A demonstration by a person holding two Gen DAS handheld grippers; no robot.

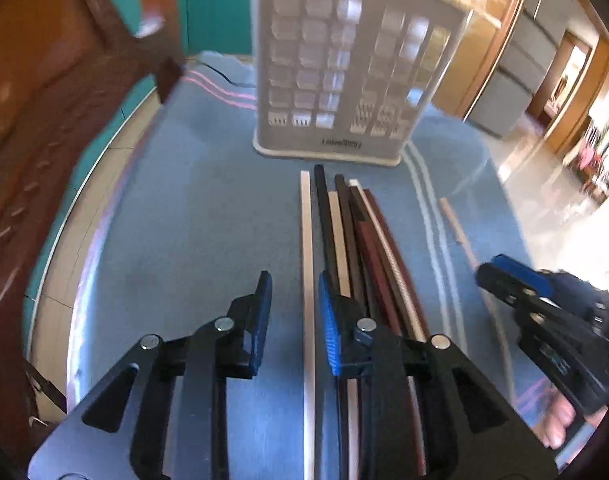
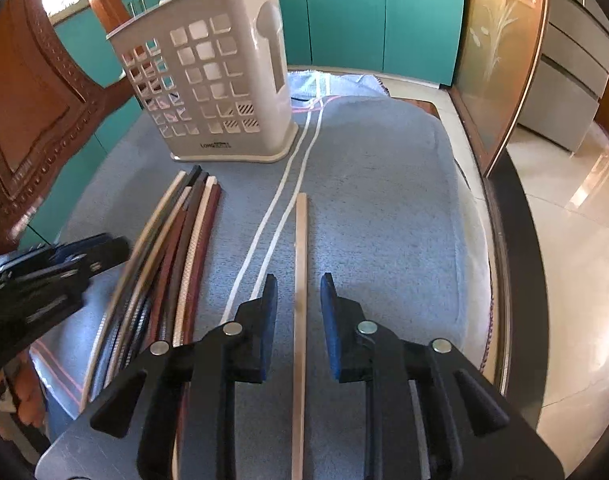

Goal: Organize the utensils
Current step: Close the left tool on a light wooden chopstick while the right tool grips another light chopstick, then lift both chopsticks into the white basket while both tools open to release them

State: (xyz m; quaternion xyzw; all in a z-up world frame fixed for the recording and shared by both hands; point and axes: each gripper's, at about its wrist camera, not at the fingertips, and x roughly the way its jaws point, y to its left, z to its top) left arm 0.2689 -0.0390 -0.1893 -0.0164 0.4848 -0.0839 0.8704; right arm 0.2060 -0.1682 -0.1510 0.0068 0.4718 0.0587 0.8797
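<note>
One dark printed mark on the beige utensil holder (image 2: 208,92) — low on its front face, above the base rim. Too blurred to read — starts "LONG" perhaps.

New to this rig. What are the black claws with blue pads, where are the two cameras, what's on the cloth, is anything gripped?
No robot arm here: a person holds a two-finger gripper in each hand, and a fisheye camera on each looks along its fingers.

The left wrist view shows the left gripper over a white chopstick beside a bundle of chopsticks. The right wrist view shows the right gripper over a single wooden chopstick.

Both sets of jaws stand open, each stick lying between the pads, not pressed. So nothing is gripped.

Everything lies on a blue towel. Behind stands a beige utensil holder.
</note>
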